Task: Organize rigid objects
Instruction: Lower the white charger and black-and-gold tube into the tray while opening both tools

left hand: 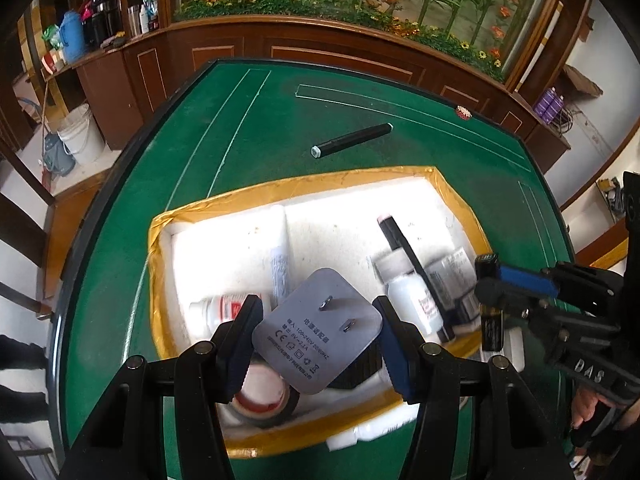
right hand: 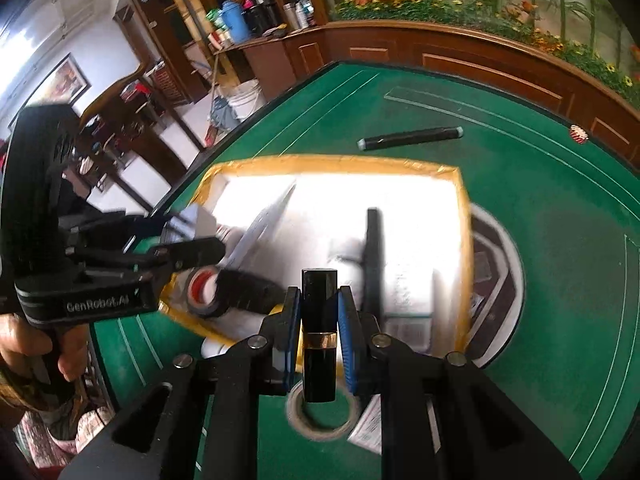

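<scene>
The fingers of the left gripper [left hand: 318,330] are clamped on the two sides of a grey power adapter [left hand: 318,330], whose flat face with two metal prongs and printed text is turned toward the camera. The adapter is held above the near part of a white foam box [left hand: 352,200] rimmed with yellow tape, which rests on a green table [left hand: 248,120].

The fingers of the right gripper [right hand: 319,330] are clenched on a black lipstick tube [right hand: 318,332] with a gold band, held upright between the blue pads over the near edge of the box. In the left wrist view the same tube [left hand: 491,330] is seen at the right, pinched by the right gripper [left hand: 490,280].

Inside the box, a white bottle with a red label [left hand: 218,310] lies at the left, a roll of black tape [left hand: 264,402] at the near left, a white tube [left hand: 280,272] beside the bottle, and another white bottle [left hand: 414,300] with a black pen [left hand: 412,260] at the right. Beyond the far rim of the box, a black cylinder [left hand: 352,140] lies on the table, apart from it. A second tape roll [right hand: 324,416] lies on the table just below the right gripper.
</scene>
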Available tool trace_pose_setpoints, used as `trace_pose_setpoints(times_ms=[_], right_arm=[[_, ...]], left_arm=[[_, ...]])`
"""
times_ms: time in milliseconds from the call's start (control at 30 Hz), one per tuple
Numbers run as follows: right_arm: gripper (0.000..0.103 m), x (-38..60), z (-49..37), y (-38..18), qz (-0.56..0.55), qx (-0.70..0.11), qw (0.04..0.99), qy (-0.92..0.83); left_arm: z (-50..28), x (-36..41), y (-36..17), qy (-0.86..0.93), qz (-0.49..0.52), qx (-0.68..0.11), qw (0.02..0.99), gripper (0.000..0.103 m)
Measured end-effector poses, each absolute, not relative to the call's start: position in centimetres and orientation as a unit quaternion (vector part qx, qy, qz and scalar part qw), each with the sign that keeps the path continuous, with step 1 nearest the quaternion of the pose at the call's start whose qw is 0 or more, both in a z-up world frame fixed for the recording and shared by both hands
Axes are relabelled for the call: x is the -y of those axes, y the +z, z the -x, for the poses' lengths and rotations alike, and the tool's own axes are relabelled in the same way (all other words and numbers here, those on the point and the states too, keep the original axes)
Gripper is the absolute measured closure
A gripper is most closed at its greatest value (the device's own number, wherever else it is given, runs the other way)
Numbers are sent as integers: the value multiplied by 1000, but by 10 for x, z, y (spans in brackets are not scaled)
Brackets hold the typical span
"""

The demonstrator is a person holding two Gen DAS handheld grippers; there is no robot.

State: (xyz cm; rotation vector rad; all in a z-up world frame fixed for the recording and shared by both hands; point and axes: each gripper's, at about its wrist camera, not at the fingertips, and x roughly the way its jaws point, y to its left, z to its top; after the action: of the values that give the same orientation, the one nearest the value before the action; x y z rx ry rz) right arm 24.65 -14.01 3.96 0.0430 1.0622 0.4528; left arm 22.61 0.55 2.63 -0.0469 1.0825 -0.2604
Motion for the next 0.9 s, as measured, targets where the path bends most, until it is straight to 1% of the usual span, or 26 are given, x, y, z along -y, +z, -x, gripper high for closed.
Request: trace_pose_setpoints(times_ms=[200,433,667,900], right_arm=[[86,154,-282,32,-45,-511,837,190],[86,151,-303,10,-39,-526,833,165],[86,151,-321,-10,-35,-541,828,142],[86,150,-322,-18,-34,-547,825,138]], left_arm=[[-253,6,17,-135,31,-523,841,43],[-275,24,-3,-139,11,-535,833,43],[-281,31,-24,-133,-10,-548,826,43],[-281,34,-28,-132,-24,-546,827,43]])
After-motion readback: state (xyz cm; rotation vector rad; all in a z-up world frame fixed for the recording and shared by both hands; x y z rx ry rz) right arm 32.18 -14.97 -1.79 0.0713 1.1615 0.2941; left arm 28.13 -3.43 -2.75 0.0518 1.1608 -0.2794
